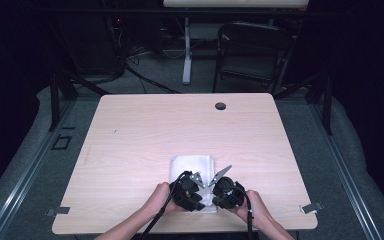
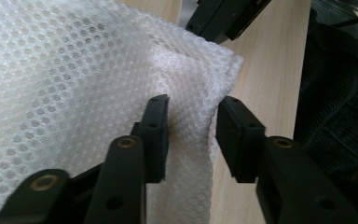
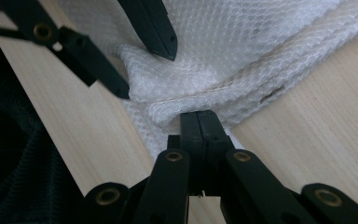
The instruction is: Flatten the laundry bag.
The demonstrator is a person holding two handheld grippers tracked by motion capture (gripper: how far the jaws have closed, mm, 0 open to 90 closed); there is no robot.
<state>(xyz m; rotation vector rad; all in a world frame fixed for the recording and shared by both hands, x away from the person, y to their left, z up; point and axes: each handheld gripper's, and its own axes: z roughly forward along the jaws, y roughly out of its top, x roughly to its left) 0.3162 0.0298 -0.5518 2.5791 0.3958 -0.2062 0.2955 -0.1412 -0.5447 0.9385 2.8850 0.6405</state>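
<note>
A folded cloth [image 1: 192, 166] lies on the desk [image 1: 130, 140] near its front edge. Both hand-held grippers sit at the cloth's near end, left hand-held gripper [image 1: 196, 186] beside right hand-held gripper [image 1: 215, 186]. A chair [image 1: 252, 50] stands behind the desk.

The folded mesh cloth [image 2: 74, 70] is white, woven in a fine honeycomb of small holes (the pattern reads clearest in the left gripper view). The desk [image 1: 145, 130] is pale wood with a faint straight grain and one dark round grommet [image 1: 220, 106] near its far edge. Both tongs, left [image 2: 191, 121] and right [image 3: 199, 122], are matte black with brass-coloured rivets.
</note>
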